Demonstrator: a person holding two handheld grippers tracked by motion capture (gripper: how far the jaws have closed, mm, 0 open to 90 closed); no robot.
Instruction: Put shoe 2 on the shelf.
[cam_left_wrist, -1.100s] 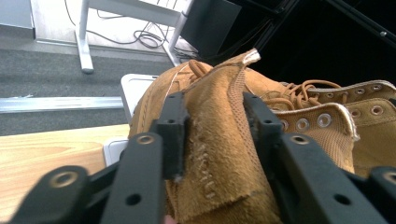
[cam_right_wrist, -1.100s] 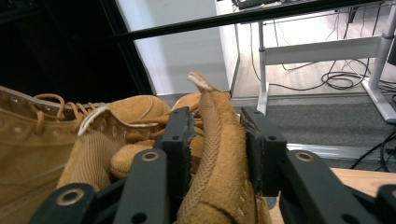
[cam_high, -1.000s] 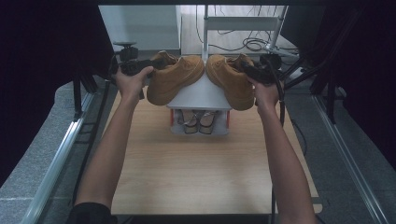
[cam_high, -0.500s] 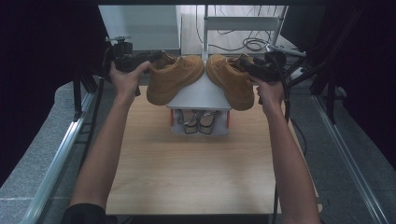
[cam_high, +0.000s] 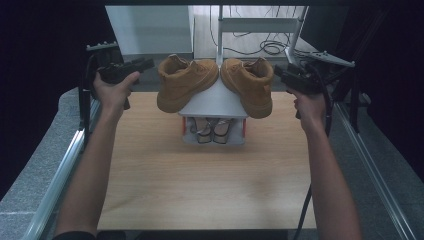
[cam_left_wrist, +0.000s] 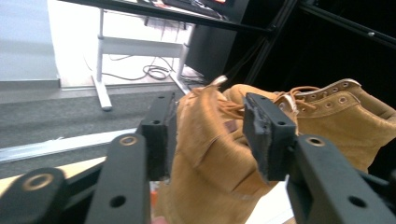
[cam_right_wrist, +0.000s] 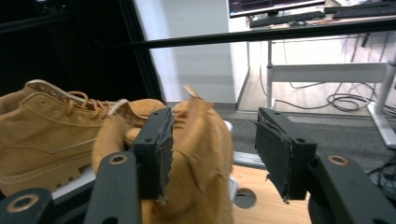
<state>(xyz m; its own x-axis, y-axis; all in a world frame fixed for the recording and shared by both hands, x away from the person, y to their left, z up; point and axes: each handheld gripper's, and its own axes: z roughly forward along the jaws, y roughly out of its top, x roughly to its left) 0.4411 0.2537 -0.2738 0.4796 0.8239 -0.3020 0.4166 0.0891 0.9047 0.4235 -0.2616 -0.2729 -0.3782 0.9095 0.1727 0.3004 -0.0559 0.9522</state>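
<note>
Two tan lace-up boots rest on top of a small grey shoe rack (cam_high: 212, 102), toes together: the left boot (cam_high: 185, 82) and the right boot (cam_high: 250, 82). My left gripper (cam_high: 145, 64) hovers a short way left of the left boot's heel, open; its jaws have just been closing with nothing between them. In the left gripper view that gripper (cam_left_wrist: 210, 116) frames the boot's heel (cam_left_wrist: 205, 168), which lies beyond it. My right gripper (cam_high: 277, 72) hangs just right of the right boot, open, jaws also just closing on nothing. In the right gripper view it (cam_right_wrist: 218, 130) faces that boot's heel (cam_right_wrist: 205, 186).
A pair of sandals (cam_high: 212, 130) sits on the rack's lower shelf. The rack stands at the far middle of a wooden table (cam_high: 210, 185). Metal rails (cam_high: 65, 165) run along both sides. A white desk frame (cam_high: 260, 25) and floor cables lie beyond.
Both hands have drawn outward and slightly up, away from the boots' heels. The jaws were at the heels a second ago and now stand clear of them. The boots stay on the rack.
</note>
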